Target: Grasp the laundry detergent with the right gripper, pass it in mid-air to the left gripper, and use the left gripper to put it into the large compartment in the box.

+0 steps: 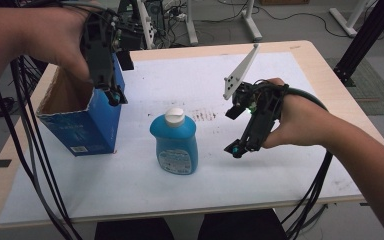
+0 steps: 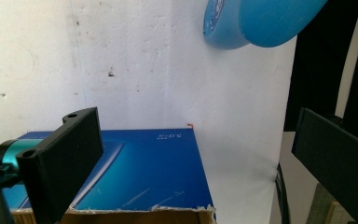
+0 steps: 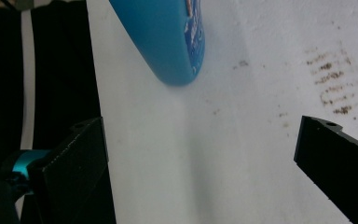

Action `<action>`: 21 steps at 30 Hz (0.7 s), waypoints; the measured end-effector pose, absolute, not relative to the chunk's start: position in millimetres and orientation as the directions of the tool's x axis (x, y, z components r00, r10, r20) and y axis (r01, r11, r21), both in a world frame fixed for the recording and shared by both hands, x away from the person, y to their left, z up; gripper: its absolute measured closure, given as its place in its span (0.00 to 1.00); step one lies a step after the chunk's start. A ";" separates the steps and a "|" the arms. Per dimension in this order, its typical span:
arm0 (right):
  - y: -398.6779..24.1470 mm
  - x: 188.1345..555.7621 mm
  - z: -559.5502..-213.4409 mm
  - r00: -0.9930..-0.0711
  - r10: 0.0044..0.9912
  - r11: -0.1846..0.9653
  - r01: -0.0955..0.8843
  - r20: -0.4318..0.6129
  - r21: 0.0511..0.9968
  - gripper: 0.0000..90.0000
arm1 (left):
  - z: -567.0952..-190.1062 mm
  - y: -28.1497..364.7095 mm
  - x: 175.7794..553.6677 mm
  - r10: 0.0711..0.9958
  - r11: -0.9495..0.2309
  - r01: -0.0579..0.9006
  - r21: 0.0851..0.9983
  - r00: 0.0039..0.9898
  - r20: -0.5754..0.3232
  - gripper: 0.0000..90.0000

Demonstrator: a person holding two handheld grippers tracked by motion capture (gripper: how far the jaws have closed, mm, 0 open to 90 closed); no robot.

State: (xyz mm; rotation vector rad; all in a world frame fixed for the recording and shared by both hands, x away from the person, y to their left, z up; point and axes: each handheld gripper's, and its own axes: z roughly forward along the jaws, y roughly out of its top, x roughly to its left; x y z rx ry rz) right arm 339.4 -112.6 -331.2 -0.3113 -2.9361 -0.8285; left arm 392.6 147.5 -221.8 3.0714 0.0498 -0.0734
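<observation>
The blue bottle is being left standing upright on the white sheet of the table, between both grippers and untouched. The open blue box is being hovered over by the left gripper, jaws wide apart. The right gripper, jaws also apart, is being held near the bottle. Nothing is being gripped yet, so picking the bottle up and putting it into the box are probably both left to do.

You have one blue bottle with one white cap standing on the bench. You have one open blue cardboard box beside it. One white sheet covers the bench top. You hold two claws: a left claw and a right claw.
</observation>
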 end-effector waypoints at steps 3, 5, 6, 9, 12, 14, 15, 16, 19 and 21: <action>-110.5 335.2 -336.2 -0.976 0.174 0.812 0.216 0.130 0.542 0.02 | -221.9 148.6 392.5 0.038 -0.997 0.042 0.067 0.998 -0.055 0.02; -107.9 332.4 -340.7 -0.976 0.175 0.801 0.218 0.129 0.557 0.02 | -222.1 148.6 393.1 0.033 -0.997 0.036 0.065 0.998 -0.052 0.02; -106.2 331.3 -343.4 -0.977 0.172 0.793 0.214 0.126 0.571 0.02 | -222.0 148.6 393.2 0.032 -0.997 0.035 0.065 0.998 -0.053 0.02; -100.6 328.0 -351.3 -0.974 0.177 0.768 0.226 0.141 0.599 0.02 | -222.1 147.9 392.4 0.031 -0.997 0.034 0.070 0.998 -0.052 0.02; -94.8 326.0 -358.9 -0.971 0.182 0.740 0.238 0.153 0.629 0.02 | -221.4 147.4 391.0 0.023 -0.997 0.027 0.071 0.998 -0.051 0.02; -90.8 324.4 -364.6 -0.970 0.183 0.730 0.243 0.160 0.639 0.02 | -221.5 147.6 389.9 0.022 -0.997 0.026 0.071 0.998 -0.052 0.02; -89.1 324.2 -367.6 -0.970 0.181 0.725 0.244 0.164 0.644 0.02 | -221.7 147.7 389.0 0.024 -0.997 0.028 0.073 0.998 -0.055 0.02; -86.9 323.6 -370.4 -0.969 0.179 0.722 0.248 0.173 0.646 0.02 | -221.6 147.6 388.5 0.021 -0.997 0.025 0.072 0.998 -0.056 0.02; -80.5 321.7 -378.3 -0.970 0.179 0.723 0.242 0.162 0.647 0.02 | -221.5 146.2 386.2 0.019 -0.997 0.023 0.073 0.998 -0.056 0.02; -77.8 321.1 -382.3 -0.971 0.180 0.708 0.240 0.159 0.665 0.02 | -221.8 145.4 384.5 0.017 -0.996 0.021 0.081 0.998 -0.055 0.02</action>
